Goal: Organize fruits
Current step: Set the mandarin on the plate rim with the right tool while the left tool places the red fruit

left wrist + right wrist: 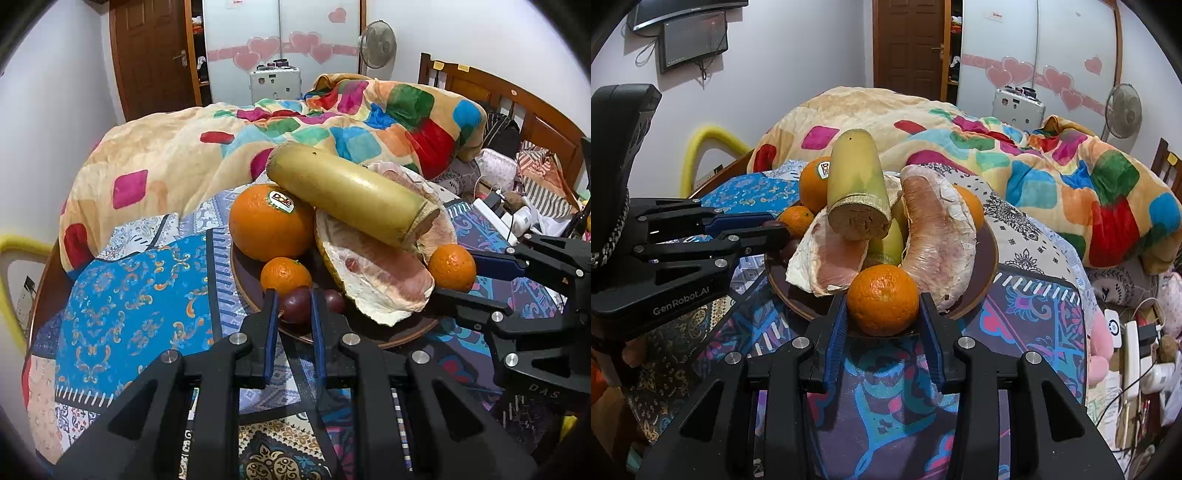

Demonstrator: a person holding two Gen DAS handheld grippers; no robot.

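Two small fruits were in the grippers at the near rim of the plate (991,254). The right gripper (882,314) had a tangerine (882,299) between its blue pads (837,332), closed about its widest part, though I could not tell how firmly the pads pressed. The left gripper (294,308) was closed about as far as it goes on a dark grape (295,304), with a second grape (334,300) just to its right.

The tangerine looked light, round and a little springy, with loose skin; a hold across the middle seemed right, and a hard squeeze would likely bruise it. The grape seemed the touchier one: smooth, slippery and soft, apt to pop out sideways or split, so a gentle hold across its middle would suit.

Farther in, another tangerine (285,275) sat just behind the grapes, and a big orange (269,221) with a sticker stood at the far left. Two pomelo peels (942,240) lay curled in the middle, papery and floppy. A thick yellow stalk (351,195) rested across orange and peel, looking stiff and heavy, and it could roll if its props were lifted. The plate sat on a patterned cloth (129,295), with a bright quilt (369,122) heaped beyond.
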